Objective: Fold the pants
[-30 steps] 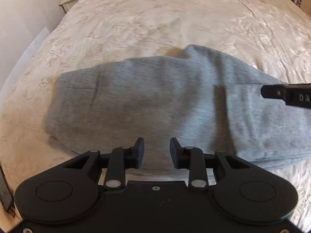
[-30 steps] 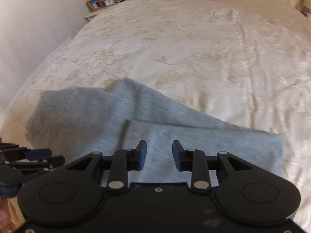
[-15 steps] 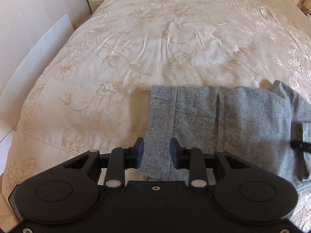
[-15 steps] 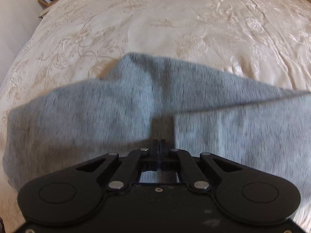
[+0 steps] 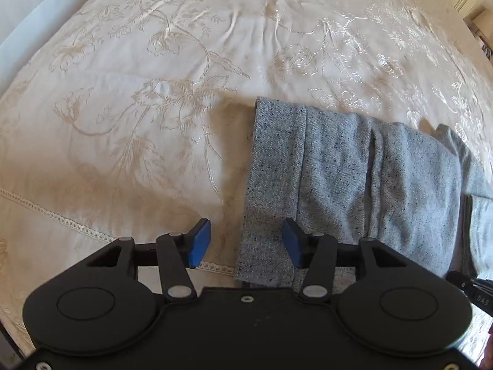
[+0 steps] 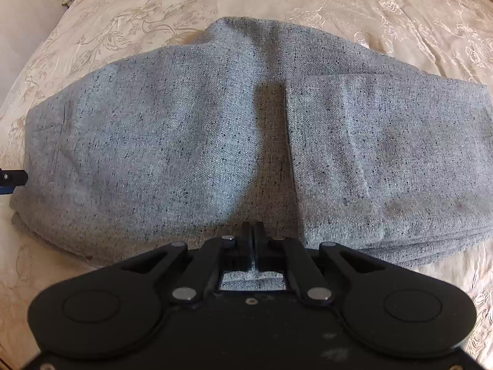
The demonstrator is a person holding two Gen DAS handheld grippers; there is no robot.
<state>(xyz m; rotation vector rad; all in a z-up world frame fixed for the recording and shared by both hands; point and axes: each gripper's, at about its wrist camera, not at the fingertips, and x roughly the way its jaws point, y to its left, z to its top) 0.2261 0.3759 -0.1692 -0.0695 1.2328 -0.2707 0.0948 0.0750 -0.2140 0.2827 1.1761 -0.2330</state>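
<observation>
From the left wrist view, the grey sweatpants (image 5: pixel 354 166) lie on the bed's cream embroidered bedspread (image 5: pixel 154 108), already doubled over on themselves, with a hemmed end toward the left gripper (image 5: pixel 245 243). Its jaws are opening and stand wide; the near corner of the hemmed end lies between the blue pads, which do not press on it. So this end looks ready to be taken, not yet gripped.

From the right wrist view, the sweatpants (image 6: pixel 185 141) spread across the bedspread (image 6: pixel 400 15) as a broad folded bundle, with an upper layer's edge running down the middle. The right gripper (image 6: pixel 253 231) has its jaws nearly together, parting slightly, with a pinch of grey cloth between them at the near edge. Judging by the layers, at least one fold is made; a further fold to a compact stack seems left.
</observation>
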